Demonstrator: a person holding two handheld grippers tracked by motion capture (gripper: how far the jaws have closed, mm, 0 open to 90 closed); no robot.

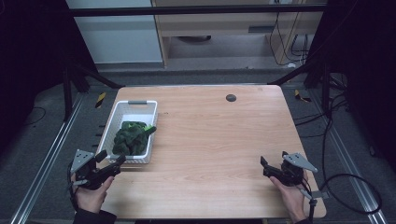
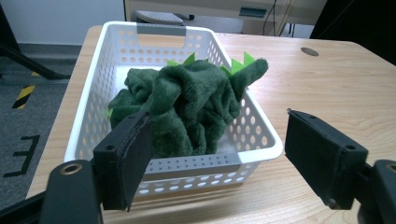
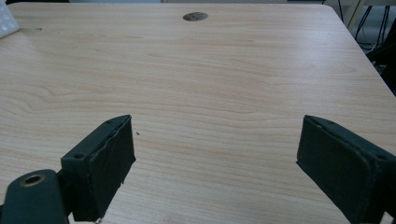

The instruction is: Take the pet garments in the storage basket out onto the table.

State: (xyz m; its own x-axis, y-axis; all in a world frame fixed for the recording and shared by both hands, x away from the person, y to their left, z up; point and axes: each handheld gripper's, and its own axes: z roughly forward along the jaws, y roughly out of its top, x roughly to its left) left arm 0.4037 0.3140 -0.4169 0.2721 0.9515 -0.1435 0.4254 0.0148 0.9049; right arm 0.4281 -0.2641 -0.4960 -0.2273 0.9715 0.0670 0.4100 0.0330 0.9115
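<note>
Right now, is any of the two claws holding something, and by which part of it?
Nothing is held. The left claw is open in front of the white basket with the green plush cloth. The right claw is open over bare table.

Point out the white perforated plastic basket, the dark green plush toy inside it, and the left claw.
White perforated plastic basket (image 2: 219,164): left gripper view, near rim.
Dark green plush toy (image 2: 187,105): left gripper view, middle of the bunched fabric.
Left claw (image 1: 111,161): high view, midway between its open fingertips.
</note>
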